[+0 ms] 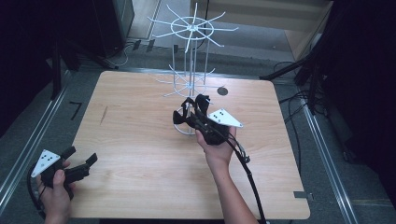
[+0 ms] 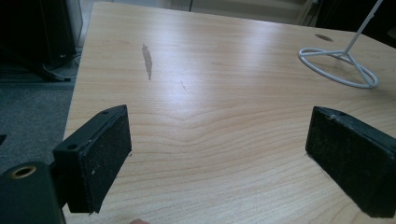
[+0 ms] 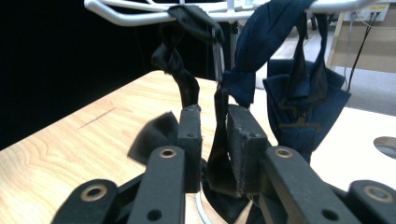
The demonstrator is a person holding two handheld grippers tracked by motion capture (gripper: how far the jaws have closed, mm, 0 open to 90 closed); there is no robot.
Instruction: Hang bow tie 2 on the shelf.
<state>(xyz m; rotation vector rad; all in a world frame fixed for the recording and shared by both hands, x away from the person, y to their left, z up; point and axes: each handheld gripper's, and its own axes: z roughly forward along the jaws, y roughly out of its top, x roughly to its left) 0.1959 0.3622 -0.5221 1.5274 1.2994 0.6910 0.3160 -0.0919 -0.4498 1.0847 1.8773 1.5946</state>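
The right tongs (image 3: 215,135) are clenched on a dark strip of cloth (image 3: 217,154) — the strip runs up between the two pads to the white wire rack (image 3: 140,14), where it is knotted over a rail. Beside it a navy cloth (image 3: 303,102) hangs from the same rail. In the high view the right tongs (image 1: 189,114) sit at the foot of the rack (image 1: 191,30), near the far middle of the table (image 1: 140,140). The left tongs (image 1: 81,161) hover at the table's near-left corner — jaws spread wide, nothing between them, with bare wood and the rack's ring base (image 2: 338,67) ahead.
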